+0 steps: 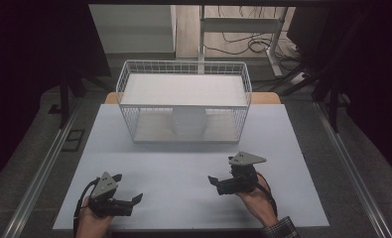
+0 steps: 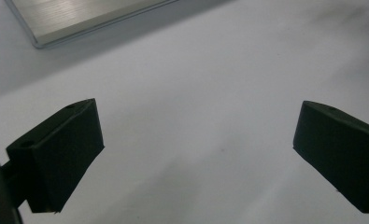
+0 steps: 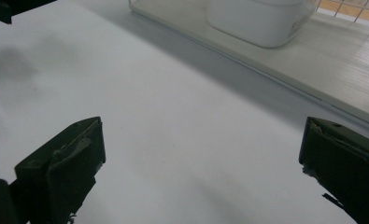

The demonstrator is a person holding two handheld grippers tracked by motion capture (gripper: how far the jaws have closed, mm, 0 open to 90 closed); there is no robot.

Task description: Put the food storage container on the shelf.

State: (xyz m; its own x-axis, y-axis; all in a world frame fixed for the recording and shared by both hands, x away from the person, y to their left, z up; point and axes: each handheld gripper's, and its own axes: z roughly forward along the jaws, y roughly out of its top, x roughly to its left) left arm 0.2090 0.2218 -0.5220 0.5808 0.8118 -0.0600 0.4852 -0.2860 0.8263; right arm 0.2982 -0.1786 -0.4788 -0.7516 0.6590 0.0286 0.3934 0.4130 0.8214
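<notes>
At the near left of the white table top [image 1: 183,163], the left gripper [image 1: 129,191] rests low in the person's left hand [image 1: 92,220], close to the front edge and a short way in from the left edge. Its two black jaws stand wide apart with nothing between them; in the left gripper view they frame bare white surface, and the corner of a metal rail [image 2: 79,18] lies beyond the table's edge at upper left. Open table stretches from this gripper toward the middle, free of any thing.

Farther back, centred across the table, stands a white wire rack [image 1: 183,101] of two levels. Its front rim sits well apart from both grippers, leaving a broad bare strip of table between. On its lower shelf, about the middle, stands a white tub [image 1: 188,124], under the upper shelf; in the right gripper view the tub [image 3: 261,21] sits just behind the shelf's front lip.

To the right, the right gripper [image 1: 218,181] is held in the right hand [image 1: 255,198], pointing leftward, well in from the right edge and nearer the front edge. Its jaws too are spread wide and hold nothing; bare table fills the gap between them.
</notes>
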